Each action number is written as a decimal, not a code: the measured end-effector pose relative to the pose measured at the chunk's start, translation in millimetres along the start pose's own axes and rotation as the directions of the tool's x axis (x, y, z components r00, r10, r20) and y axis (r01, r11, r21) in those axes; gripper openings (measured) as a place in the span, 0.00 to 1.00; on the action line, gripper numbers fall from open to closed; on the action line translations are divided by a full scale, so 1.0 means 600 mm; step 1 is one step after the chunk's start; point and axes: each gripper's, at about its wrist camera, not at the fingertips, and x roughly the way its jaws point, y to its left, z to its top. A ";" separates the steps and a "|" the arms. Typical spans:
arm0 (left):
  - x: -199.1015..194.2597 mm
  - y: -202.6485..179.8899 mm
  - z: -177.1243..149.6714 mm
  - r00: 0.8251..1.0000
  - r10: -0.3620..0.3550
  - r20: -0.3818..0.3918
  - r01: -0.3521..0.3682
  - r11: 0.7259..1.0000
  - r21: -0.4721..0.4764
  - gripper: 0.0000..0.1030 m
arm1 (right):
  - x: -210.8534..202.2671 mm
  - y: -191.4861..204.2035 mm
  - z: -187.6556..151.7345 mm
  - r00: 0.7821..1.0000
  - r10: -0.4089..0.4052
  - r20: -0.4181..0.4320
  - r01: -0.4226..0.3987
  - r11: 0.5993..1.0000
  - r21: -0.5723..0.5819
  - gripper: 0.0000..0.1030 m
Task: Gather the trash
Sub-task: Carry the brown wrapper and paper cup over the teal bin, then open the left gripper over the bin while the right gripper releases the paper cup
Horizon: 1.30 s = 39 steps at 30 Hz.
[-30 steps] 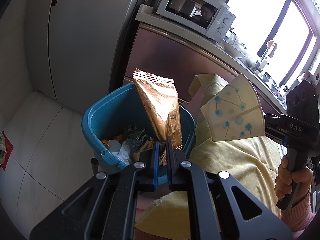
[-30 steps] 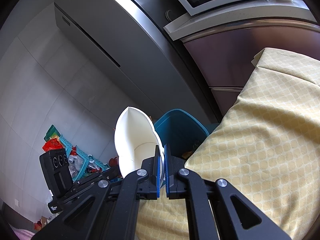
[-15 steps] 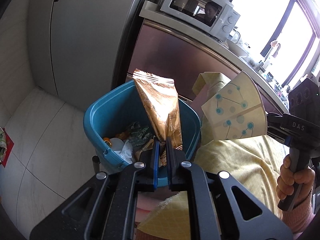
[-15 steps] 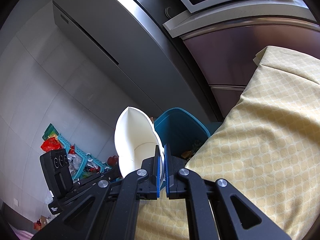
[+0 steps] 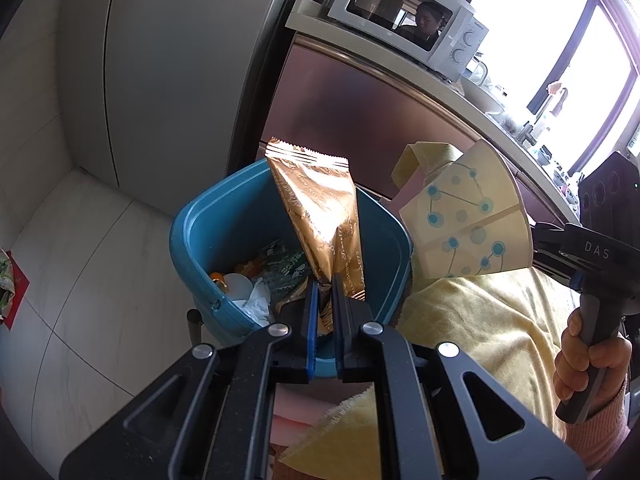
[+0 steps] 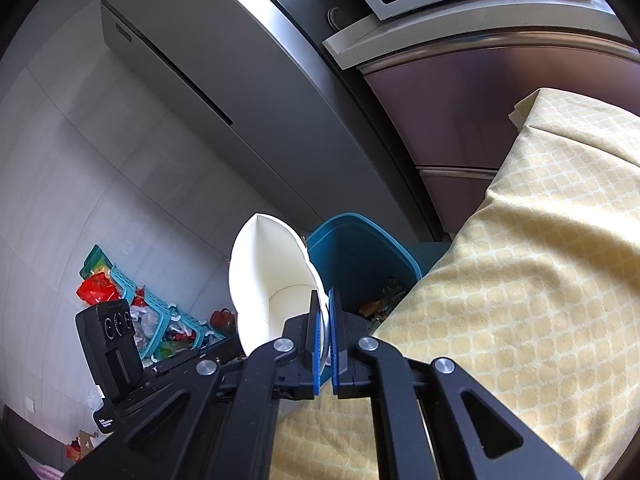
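Observation:
My left gripper (image 5: 325,284) is shut on the lower end of a copper-gold snack wrapper (image 5: 320,216), which stands upright over a blue trash bin (image 5: 192,240) holding several bits of rubbish. To the right in the left wrist view, a flattened paper cup (image 5: 468,216) with blue dots hangs from the other gripper, gripped by a hand. In the right wrist view my right gripper (image 6: 325,304) is shut on the rim of that paper cup (image 6: 272,272), whose white inside faces me, just left of the blue bin (image 6: 360,248).
A yellow patterned cloth (image 6: 520,280) covers the table beside the bin. Behind stand a steel fridge (image 5: 168,60), a brown cabinet (image 5: 360,108) and a microwave (image 5: 404,12). Teal baskets with clutter (image 6: 152,312) lie on the tiled floor.
Both views crept very slightly nearer the bin; the wrapper and the cup stay gripped as before.

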 end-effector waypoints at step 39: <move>0.080 -0.004 0.012 0.996 0.047 -0.072 -0.048 0.999 -0.011 0.07 | 0.073 0.013 0.001 0.992 -0.116 -0.048 0.116 0.993 -0.008 0.09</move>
